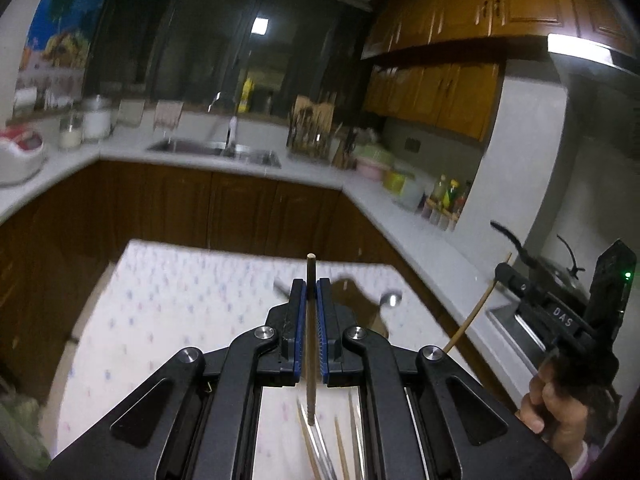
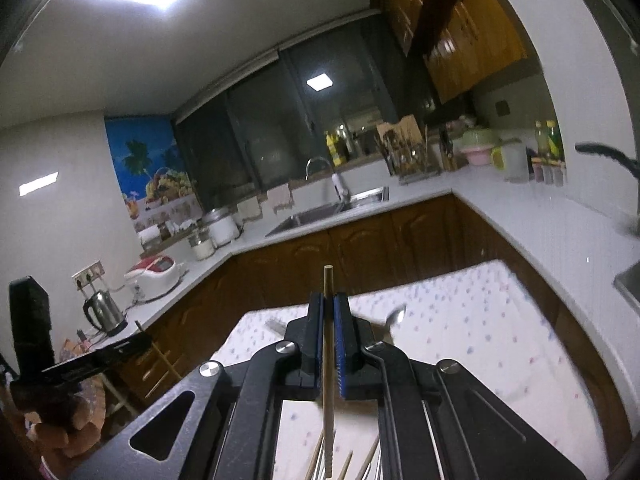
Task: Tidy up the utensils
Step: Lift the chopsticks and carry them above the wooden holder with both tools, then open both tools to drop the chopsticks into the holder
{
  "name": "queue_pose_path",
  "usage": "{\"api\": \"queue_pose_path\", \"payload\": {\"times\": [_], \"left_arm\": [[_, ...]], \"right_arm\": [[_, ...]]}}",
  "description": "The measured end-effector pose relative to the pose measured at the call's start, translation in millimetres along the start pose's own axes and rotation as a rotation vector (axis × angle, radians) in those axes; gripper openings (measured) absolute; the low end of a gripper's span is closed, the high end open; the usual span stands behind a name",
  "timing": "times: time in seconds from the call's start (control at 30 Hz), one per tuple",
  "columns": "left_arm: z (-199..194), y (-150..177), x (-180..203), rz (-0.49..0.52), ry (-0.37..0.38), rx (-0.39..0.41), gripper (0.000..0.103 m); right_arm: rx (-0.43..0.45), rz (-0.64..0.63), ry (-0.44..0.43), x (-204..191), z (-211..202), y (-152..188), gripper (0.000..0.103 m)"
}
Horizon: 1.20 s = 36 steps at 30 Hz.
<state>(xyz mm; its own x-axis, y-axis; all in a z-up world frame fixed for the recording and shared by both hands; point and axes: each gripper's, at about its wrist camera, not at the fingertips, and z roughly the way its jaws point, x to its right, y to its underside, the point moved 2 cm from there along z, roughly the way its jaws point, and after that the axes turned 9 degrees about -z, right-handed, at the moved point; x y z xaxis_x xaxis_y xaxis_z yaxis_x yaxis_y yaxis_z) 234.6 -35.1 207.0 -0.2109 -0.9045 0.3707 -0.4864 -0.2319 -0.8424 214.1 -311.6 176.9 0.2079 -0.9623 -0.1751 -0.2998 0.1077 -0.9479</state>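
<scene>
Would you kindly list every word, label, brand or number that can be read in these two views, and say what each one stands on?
"DAS": pale letters on the black body of the right tool, seen in the left wrist view; the first letter is partly unclear.
Bottle labels on the counter: too small and blurred to read.
The poster shows a picture only, with no readable words.
Nothing else legible.
</scene>
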Motion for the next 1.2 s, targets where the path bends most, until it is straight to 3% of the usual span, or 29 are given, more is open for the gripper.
{"api": "queue_pose_path", "payload": {"times": [0.2,0.37,0.6,0.9,1.2], "left_arm": [[25.9,-39.5,15.1,0.023,0.013,0.083,0.004],[67.9,-52.4,12.2,-0.006,-0.003,0.1,0.004],[125.6,-30.7,-7.0,-0.075,-0.03,0.055,0.004],[171.4,8.5,-16.4,-0.073,-0.063,-0.037,0.004],[174.2,13.9,-20.1,-0.067,-0.085,-0.054,0.005]], "right_arm": [[0.082,-0.015,0.073,12.2,28.0,-33.2,0.005],[0.108,-0.013,0.108,20.3,60.7,-38.3,0.005],[0.091,-0.018,0.125,24.3,102.1,-13.4,0.005],[-0.005,-0.038,0.127,25.9,135.5,31.0,0.005],[-0.025,-0.032,0.133,31.5,136.4,31.8,0.005]]}}
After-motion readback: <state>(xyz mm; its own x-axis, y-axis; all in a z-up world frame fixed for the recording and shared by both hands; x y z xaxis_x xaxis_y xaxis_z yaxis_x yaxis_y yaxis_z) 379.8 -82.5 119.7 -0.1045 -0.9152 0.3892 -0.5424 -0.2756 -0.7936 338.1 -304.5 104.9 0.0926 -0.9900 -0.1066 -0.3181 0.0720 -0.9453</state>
